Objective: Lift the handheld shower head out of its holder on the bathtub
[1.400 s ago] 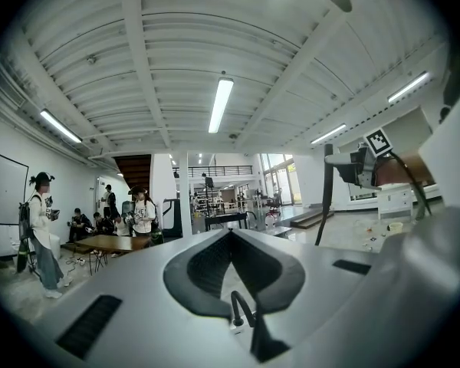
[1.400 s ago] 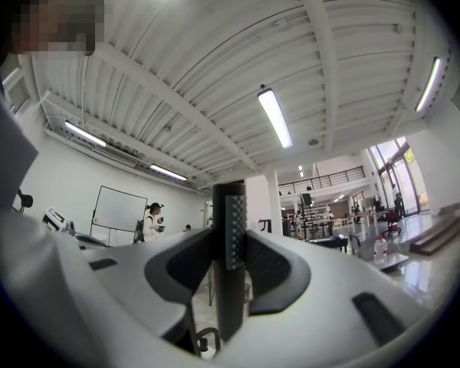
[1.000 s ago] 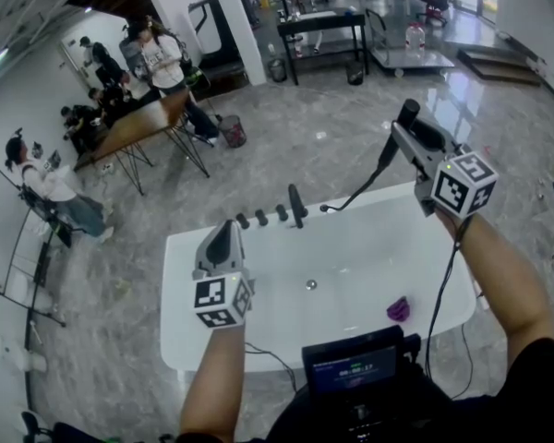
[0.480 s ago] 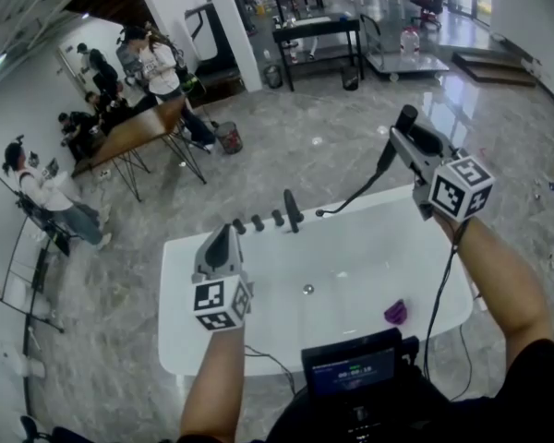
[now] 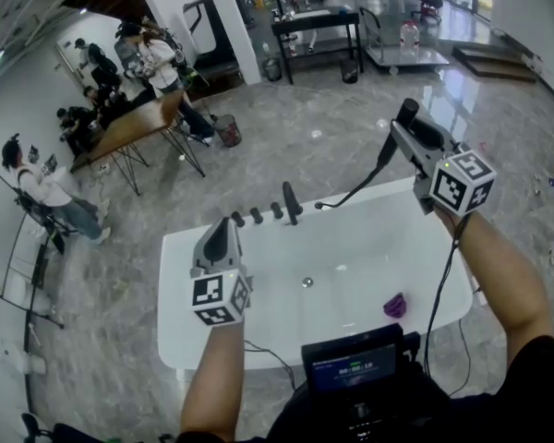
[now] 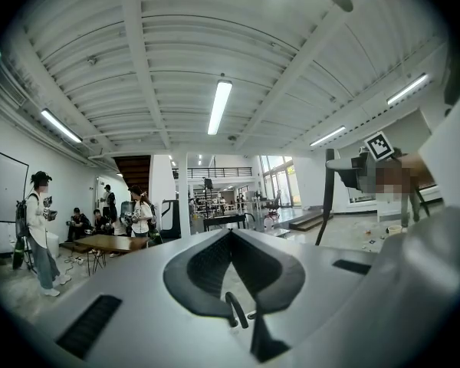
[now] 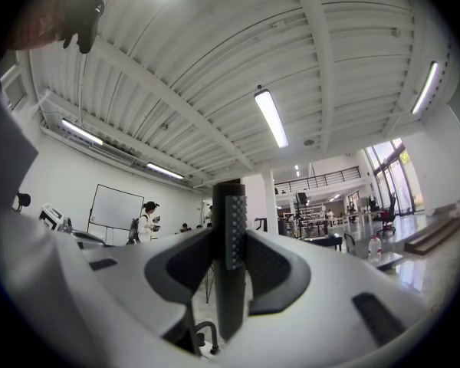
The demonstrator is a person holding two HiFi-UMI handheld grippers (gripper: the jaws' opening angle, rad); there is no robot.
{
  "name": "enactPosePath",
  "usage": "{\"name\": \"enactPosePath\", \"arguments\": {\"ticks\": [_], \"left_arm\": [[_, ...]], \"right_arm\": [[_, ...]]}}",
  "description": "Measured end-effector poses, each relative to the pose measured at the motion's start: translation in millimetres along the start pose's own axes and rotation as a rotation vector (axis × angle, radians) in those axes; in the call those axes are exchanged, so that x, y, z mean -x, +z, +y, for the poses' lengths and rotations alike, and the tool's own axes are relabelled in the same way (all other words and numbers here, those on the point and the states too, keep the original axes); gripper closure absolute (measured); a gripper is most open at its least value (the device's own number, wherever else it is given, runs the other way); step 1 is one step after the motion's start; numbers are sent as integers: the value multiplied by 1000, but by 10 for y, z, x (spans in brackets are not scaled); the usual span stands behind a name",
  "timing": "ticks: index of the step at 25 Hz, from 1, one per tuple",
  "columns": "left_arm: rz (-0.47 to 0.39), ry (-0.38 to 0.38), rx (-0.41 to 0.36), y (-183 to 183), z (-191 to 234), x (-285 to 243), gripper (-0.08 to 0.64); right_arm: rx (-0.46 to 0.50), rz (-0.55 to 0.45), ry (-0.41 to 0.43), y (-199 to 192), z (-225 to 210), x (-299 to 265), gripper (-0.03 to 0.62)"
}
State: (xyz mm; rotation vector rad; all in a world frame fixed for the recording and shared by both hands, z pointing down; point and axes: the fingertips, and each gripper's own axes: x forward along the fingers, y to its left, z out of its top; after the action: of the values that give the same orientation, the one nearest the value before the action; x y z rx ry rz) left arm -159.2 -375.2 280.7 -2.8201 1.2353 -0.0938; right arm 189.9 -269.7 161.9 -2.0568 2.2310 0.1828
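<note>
We find the right claw [image 5: 399, 137] clamped on the black handheld shower head [image 5: 407, 112]. In the right gripper view its two jaws press on either side of the upright handle [image 7: 228, 297], which shows a textured strip facing the camera. In the head view the shower head is up in the air, clear of the white bathtub [image 5: 180, 247]. It hangs at about 2 o'clock from the tub's middle, above the far right part of the rim. Its dark hose [image 5: 355, 192] runs down from the handle to the far rim at 12 o'clock. Which fitting there is the holder we cannot tell.

The left claw [image 5: 222, 224] hovers over the near left part of the tub. Its jaws are closed together to a point [image 6: 230, 232], with nothing between them.

A row of dark tap handles [image 5: 257, 215] and a taller spout [image 5: 291, 201] stand on the far rim at 11 o'clock. Inside the basin we note the drain [image 5: 307, 282] near the middle and a small purple object [image 5: 395, 305] at 4 o'clock.
</note>
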Motion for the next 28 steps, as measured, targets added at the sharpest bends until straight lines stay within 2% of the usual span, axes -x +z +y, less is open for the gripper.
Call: {"name": "enactPosePath", "arguments": {"ticks": [16,28], "left_arm": [[-7,1,-10,-34,8,-76,552],[-11,-17,-12,-123,25,-259,552]], "right_arm": [[4,-8,4,-68,-56,-37,451],[30,-17,-25,-161,-140,-65,451]]}}
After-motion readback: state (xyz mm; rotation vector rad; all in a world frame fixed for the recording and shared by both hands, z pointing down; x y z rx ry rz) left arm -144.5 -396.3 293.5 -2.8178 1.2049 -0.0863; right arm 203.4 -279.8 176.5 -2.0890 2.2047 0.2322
